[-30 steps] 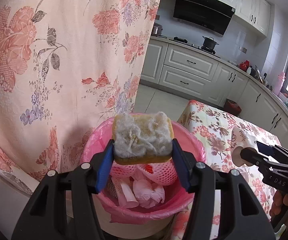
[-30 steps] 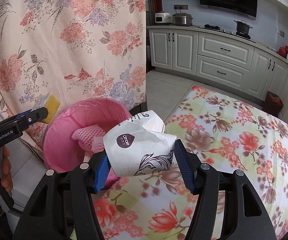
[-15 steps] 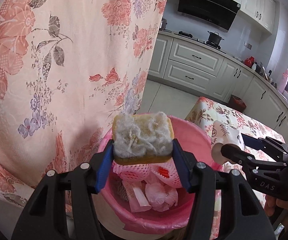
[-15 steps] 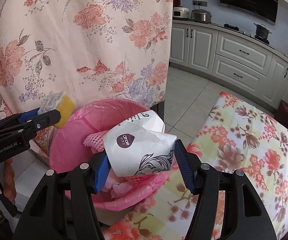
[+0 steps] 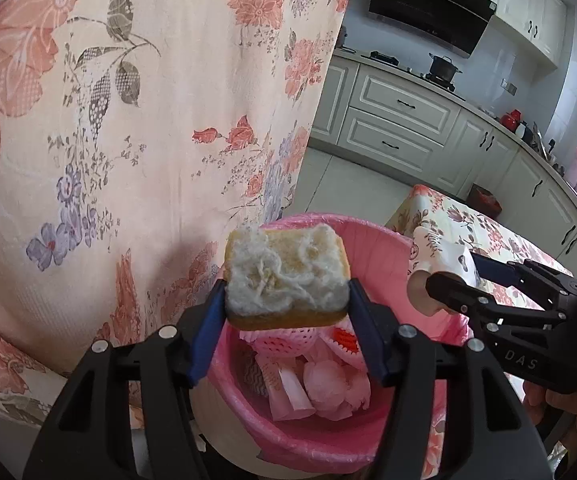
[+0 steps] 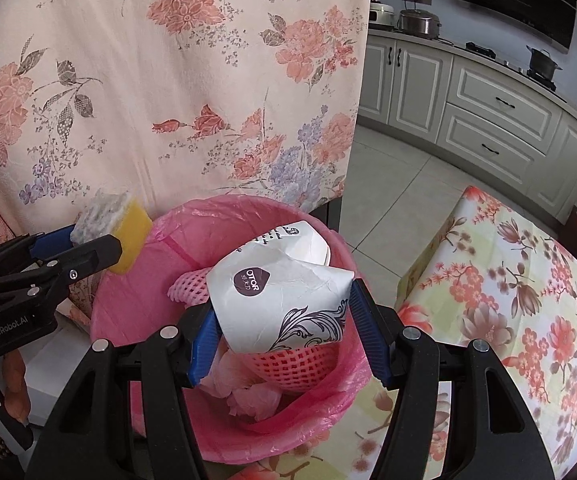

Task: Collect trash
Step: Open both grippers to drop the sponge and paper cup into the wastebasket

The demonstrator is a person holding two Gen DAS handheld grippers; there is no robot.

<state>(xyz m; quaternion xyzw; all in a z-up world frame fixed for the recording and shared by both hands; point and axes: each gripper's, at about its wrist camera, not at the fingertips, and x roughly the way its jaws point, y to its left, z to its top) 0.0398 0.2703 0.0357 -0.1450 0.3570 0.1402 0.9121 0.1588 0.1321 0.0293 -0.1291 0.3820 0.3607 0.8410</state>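
My left gripper (image 5: 286, 308) holds a worn yellow sponge (image 5: 284, 280) with a frayed grey top over the left rim of the pink-lined bin (image 5: 368, 232). Its jaws are opening, though the blue pads still touch the sponge's sides. My right gripper (image 6: 284, 320) is shut on a crumpled white printed paper (image 6: 280, 300), held above the bin's (image 6: 224, 204) mouth. Inside lie pink foam nets and wrappers. In the right wrist view, the left gripper (image 6: 100, 240) and sponge (image 6: 112, 220) hang at the bin's left edge. In the left wrist view, the right gripper (image 5: 448, 280) with the paper (image 5: 436, 256) shows at the right.
A floral curtain (image 5: 128, 120) hangs close behind the bin. A table with a flowered cloth (image 6: 528, 300) adjoins the bin on the right. Kitchen cabinets (image 6: 488, 112) and tiled floor (image 6: 400, 192) lie beyond. A hand (image 6: 4, 384) grips the left tool's handle.
The right gripper has carried the paper leftward from over the table to above the bin. The left gripper with the sponge has edged closer over the bin's rim.
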